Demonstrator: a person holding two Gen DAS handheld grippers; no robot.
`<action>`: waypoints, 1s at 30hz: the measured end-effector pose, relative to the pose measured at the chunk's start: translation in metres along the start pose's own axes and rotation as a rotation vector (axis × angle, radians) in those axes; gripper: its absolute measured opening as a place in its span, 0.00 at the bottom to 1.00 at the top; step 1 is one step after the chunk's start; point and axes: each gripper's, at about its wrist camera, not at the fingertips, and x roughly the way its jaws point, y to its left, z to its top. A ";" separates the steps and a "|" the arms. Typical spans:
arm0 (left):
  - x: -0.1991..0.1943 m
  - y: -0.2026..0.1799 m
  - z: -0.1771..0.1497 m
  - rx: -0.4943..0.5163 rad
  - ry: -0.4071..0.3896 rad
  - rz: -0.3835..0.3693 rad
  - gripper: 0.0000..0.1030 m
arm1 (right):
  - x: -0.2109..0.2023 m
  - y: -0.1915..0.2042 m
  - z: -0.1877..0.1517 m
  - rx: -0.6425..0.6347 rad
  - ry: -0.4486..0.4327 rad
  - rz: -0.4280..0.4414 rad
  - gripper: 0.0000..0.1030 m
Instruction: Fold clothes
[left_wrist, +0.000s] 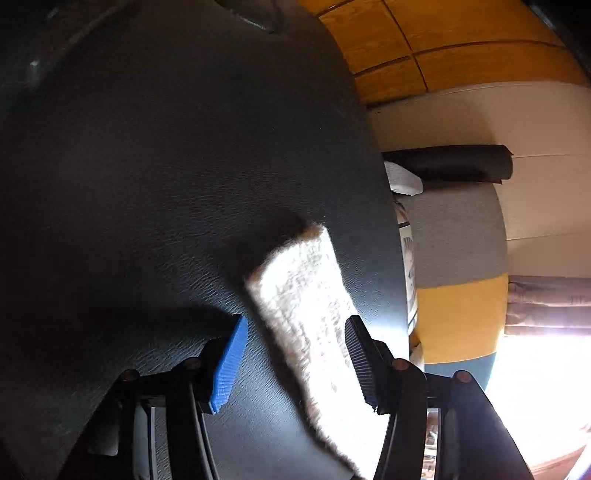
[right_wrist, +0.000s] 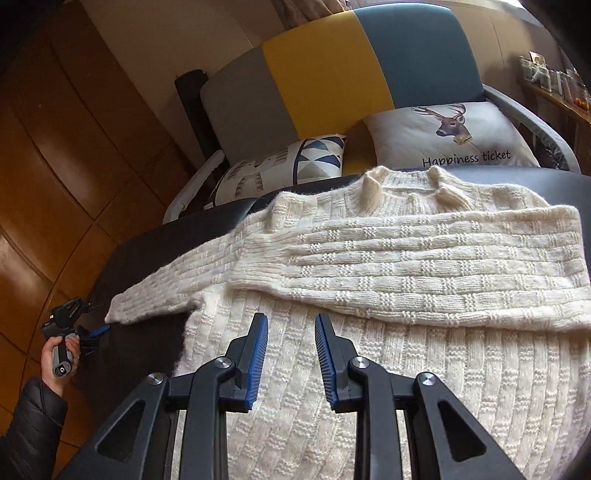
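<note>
a cream knitted sweater (right_wrist: 388, 280) lay spread on the dark tabletop (right_wrist: 147, 251), one sleeve already folded across the chest. the other sleeve (left_wrist: 310, 317) stretched toward the tabletop's left edge, its cuff lying between the spread left tongs (left_wrist: 295, 354), not yet pinched. the right tongs (right_wrist: 291, 354) hovered part open and empty over the body. next, likely, the left needed to close on that cuff and carry it across.

A cream cable-knit sweater (right_wrist: 369, 295) is spread flat on the dark leather-textured worktop (right_wrist: 147, 240), one sleeve folded across its chest and the other sleeve (left_wrist: 306, 314) stretched out to the left. Behind the worktop, two printed cushions (right_wrist: 450, 136) are propped on a striped sofa (right_wrist: 332, 74).
</note>
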 end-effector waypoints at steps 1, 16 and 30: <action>0.004 -0.003 -0.004 -0.011 0.000 -0.005 0.55 | 0.001 0.001 0.000 -0.003 0.004 -0.003 0.25; 0.029 -0.009 0.006 -0.222 -0.037 0.075 0.10 | 0.021 -0.009 -0.026 0.021 0.095 -0.002 0.26; 0.029 -0.116 -0.039 0.176 -0.027 -0.120 0.04 | 0.022 -0.026 -0.024 0.077 0.089 0.040 0.26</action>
